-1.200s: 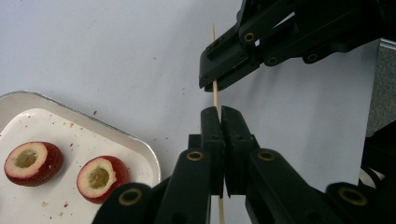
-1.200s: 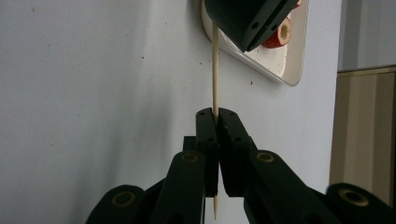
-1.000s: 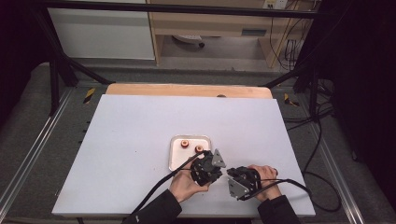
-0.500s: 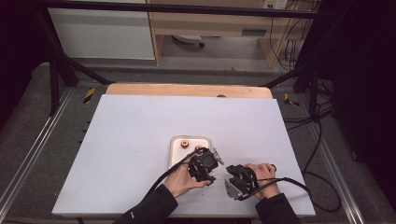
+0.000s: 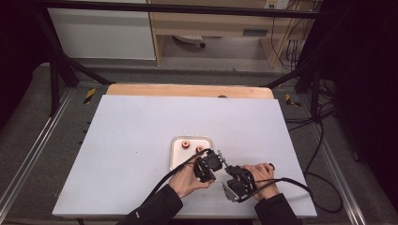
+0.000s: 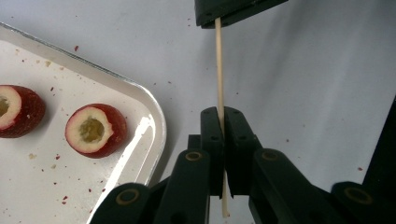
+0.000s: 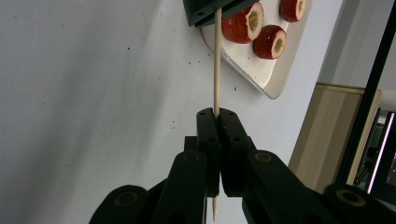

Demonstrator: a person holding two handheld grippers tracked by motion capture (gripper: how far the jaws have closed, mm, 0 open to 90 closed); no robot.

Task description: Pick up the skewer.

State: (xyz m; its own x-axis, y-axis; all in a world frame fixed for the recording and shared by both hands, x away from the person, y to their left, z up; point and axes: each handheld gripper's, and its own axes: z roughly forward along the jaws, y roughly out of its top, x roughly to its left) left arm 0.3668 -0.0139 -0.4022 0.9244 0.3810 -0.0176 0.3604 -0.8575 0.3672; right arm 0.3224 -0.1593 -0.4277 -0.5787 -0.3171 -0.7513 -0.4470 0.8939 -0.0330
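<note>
Between our two hands, near the front edge of the tabletop (image 5: 141, 131), one thin wooden skewer (image 6: 218, 70) runs from one hand-held gripper to the other. Our left hand-held gripper (image 6: 220, 122) is clenched on the skewer, its jaws having just been closing, and the stick passes straight between them with a short end poking out behind. Our right hand-held gripper (image 7: 216, 122) is likewise clamped on the same skewer, whose pointed tip shows below its jaws in the right gripper view. From each gripper view the other tool's black jaws grip the far end of the stick at the top of the picture. From above, the left hand-held gripper (image 5: 212, 161) sits just beside the near right corner of one small tray (image 5: 174, 157), and the right hand-held gripper (image 5: 233, 180) lies close to its right, nearer to us.

Just beside the skewer lies the tray, white with a rounded metal rim, resting flat on the tabletop. We count three red fruit pieces (image 7: 243, 23) on it in the right gripper view, each cut open to show a pale ring and a hollow yellowish middle; two of them show in the left gripper view. Small red crumbs speckle the tray and the tabletop around it.
</note>
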